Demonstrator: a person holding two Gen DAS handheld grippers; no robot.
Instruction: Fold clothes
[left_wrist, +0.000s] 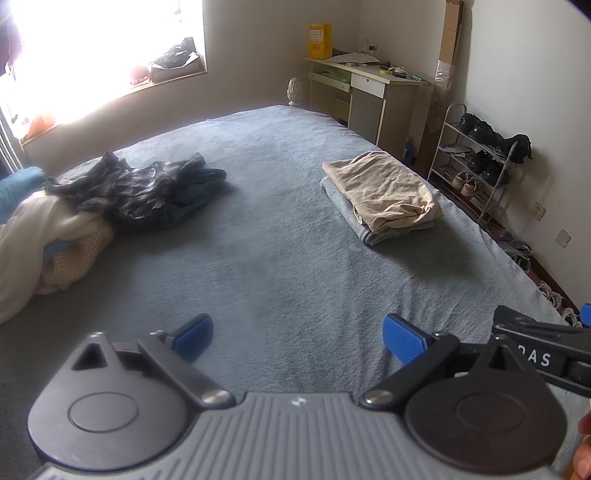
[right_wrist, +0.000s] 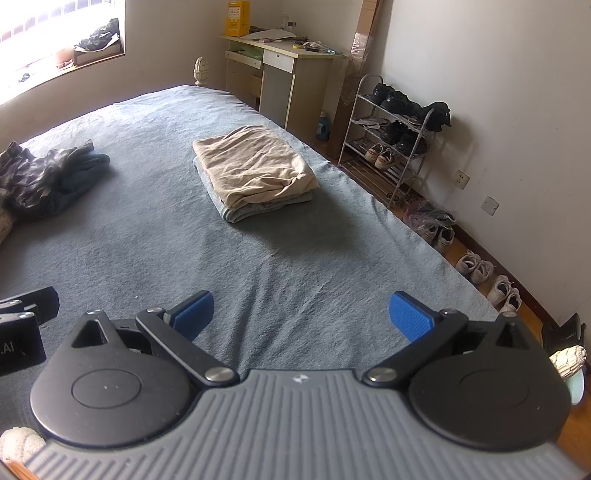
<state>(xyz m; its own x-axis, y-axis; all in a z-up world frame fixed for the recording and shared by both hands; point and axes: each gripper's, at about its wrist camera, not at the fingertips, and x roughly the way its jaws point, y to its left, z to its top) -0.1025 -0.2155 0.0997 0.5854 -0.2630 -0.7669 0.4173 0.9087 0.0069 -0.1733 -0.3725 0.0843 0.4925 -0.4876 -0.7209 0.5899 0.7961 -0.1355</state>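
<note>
A folded stack, beige garment (left_wrist: 382, 190) over a grey-blue one (left_wrist: 364, 230), lies on the right of the grey-blue bed (left_wrist: 280, 258); the right wrist view shows the same stack (right_wrist: 255, 166). A crumpled heap with a dark plaid shirt (left_wrist: 125, 188) and blue cloth lies at the left (right_wrist: 40, 177). My left gripper (left_wrist: 299, 338) hovers open over the bed's near part, nothing between its blue pads. My right gripper (right_wrist: 303, 314) is open too, empty, beside the left one.
White and peach bedding (left_wrist: 48, 243) bunches at the far left. A desk (left_wrist: 369, 92) stands past the bed's far corner. A shoe rack (right_wrist: 395, 136) and loose shoes (right_wrist: 487, 277) line the right wall along the bed's edge. A bright window (left_wrist: 92, 51) is at the back left.
</note>
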